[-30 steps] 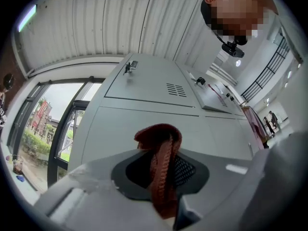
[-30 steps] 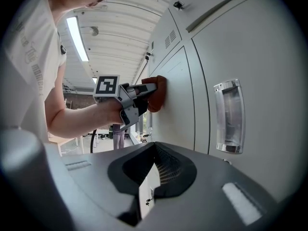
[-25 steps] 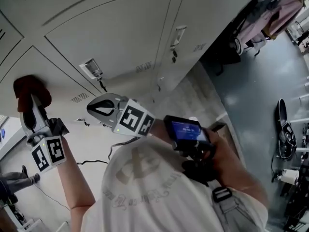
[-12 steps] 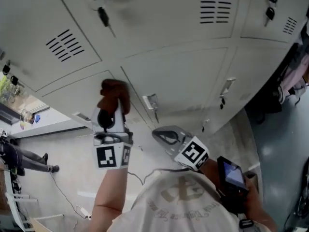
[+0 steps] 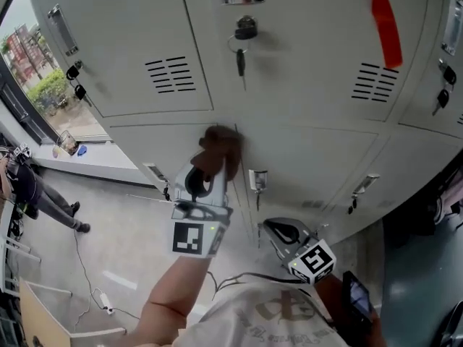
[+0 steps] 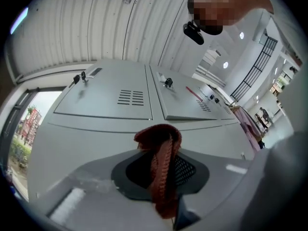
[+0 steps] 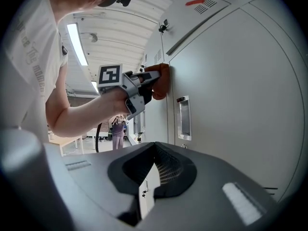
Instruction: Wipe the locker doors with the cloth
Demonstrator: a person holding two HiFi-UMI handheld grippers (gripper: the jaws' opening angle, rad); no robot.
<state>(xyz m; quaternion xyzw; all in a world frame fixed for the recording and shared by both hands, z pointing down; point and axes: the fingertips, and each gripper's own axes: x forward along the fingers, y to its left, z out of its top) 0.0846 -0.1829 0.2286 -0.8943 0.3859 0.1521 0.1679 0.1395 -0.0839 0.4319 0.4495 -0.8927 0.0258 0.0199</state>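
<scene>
Against the locker door (image 5: pixel 318 157), left tongs (image 5: pixel 213 163) pinch the red knitted cloth (image 5: pixel 221 143); right tongs (image 5: pixel 276 228) sit closed, empty. Snagging the door handle (image 5: pixel 257 181) could tug it loose.

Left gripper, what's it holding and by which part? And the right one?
The left gripper grips the red-brown cloth across a bunched fold, a wad bulging past the jaws. The right gripper holds nothing, jaws together.

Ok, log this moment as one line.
left gripper: shut on cloth, cloth against locker door | right gripper: shut, empty | step: wiping
</scene>
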